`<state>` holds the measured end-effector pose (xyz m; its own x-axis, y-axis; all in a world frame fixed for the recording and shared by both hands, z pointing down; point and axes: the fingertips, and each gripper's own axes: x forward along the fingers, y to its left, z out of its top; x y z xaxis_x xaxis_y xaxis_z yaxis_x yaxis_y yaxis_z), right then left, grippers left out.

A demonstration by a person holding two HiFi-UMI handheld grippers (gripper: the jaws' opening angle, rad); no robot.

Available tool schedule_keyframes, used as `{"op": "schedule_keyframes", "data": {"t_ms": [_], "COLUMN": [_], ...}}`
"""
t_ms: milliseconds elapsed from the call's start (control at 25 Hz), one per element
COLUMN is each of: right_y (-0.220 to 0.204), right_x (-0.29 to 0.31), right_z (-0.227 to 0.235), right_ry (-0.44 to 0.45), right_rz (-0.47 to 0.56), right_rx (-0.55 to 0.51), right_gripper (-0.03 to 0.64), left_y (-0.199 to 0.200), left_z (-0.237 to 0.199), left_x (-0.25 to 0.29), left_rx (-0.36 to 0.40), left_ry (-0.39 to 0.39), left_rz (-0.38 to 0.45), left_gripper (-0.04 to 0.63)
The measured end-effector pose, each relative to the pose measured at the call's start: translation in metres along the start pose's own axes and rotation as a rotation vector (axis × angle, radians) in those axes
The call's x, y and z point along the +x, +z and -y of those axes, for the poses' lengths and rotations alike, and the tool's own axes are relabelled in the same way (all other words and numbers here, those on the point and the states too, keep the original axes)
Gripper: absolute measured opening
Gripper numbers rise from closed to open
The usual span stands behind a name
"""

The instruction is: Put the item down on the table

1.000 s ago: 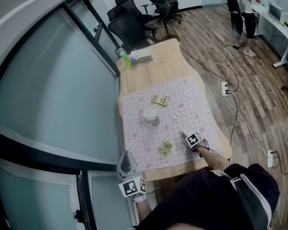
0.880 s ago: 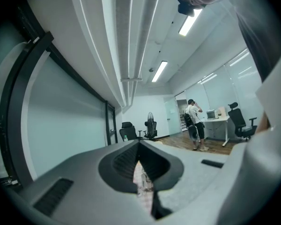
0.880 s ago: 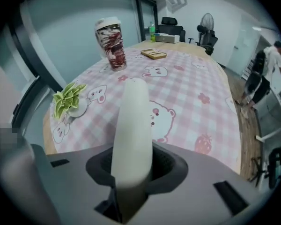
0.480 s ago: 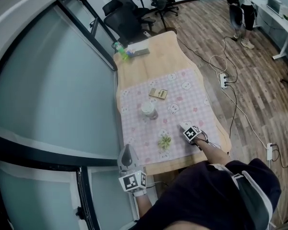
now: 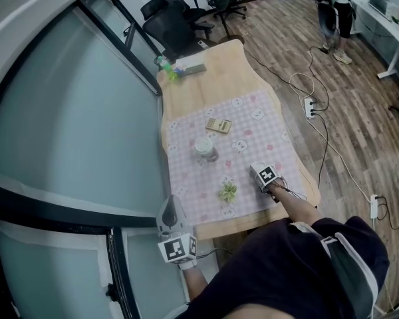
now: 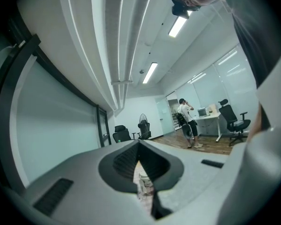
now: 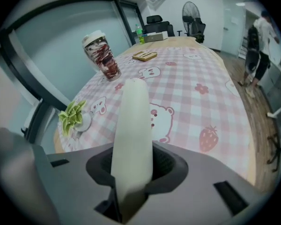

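right tongs point(image 7: 131, 172) pinch pale stick point(image 7: 133, 121) (over checked cloth point(image 7: 192, 93)) | left tongs point(image 6: 139, 149) pressed together

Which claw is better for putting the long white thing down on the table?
The right claw. It grips the long white thing over the checked tablecloth. The left claw is shut and empty, off the table's near edge.

Right gripper point(image 5: 263, 176), lower centre-right of the head view, at the end of an outstretched bare forearm point(image 5: 298, 208). Its jaws are clamped on a pale rod-shaped item point(image 7: 133, 125) that projects forward between them. Left gripper point(image 5: 171, 212), lower centre-left of the head view, is held close to the body and points toward the frame's top. Its jaws are pressed together with nothing between them.
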<state>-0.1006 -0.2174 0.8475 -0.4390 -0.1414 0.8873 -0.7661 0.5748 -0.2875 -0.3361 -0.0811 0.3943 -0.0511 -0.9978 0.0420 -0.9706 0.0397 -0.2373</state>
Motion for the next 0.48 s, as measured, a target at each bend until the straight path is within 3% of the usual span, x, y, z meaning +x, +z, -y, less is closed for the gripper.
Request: {"op": "schedule_keyframes", "data": {"t_ms": [80,120,200,240,280,320,480], "right_y": [0.01,0.017,0.041,0.053,0.06,0.062,0.049], "right_x": [-0.007,-0.01,-0.03,-0.041,-0.047,-0.047,-0.039], "right_z": [-0.015,-0.026,-0.044,-0.046,-0.041,-0.035,-0.028], "right_ry": [0.166,0.322,0.728,0.877,0.942,0.942,0.861], "right_rz": [0.056,0.096,0.23,0.309,0.366,0.385,0.312], "right_rx": [0.161,0.298,0.666,0.831,0.937,0.978,0.915], "right_gripper": [0.132,0.132,0.132,0.14,0.14,0.138,0.137], "left_y": [0.003,0.004,0.005,0.006,0.006,0.007,0.006], "left_z": [0.0,0.0,0.001,0.001,0.002,0.002,0.003], "left_x": [-0.001,-0.001,-0.003,-0.005,-0.005,-0.006,-0.006], "left_rx": [0.003,0.006,0.007,0.007,0.008,0.009,0.011], "left_ry": [-0.004,-0.004,-0.005,-0.005,-0.006,-0.006,-0.007], "left_rz": [0.002,0.002,0.002,0.002,0.003,0.003,0.0], "left_gripper": [-0.003,-0.003,-0.003,-0.003,-0.003,-0.003,-0.003]}}
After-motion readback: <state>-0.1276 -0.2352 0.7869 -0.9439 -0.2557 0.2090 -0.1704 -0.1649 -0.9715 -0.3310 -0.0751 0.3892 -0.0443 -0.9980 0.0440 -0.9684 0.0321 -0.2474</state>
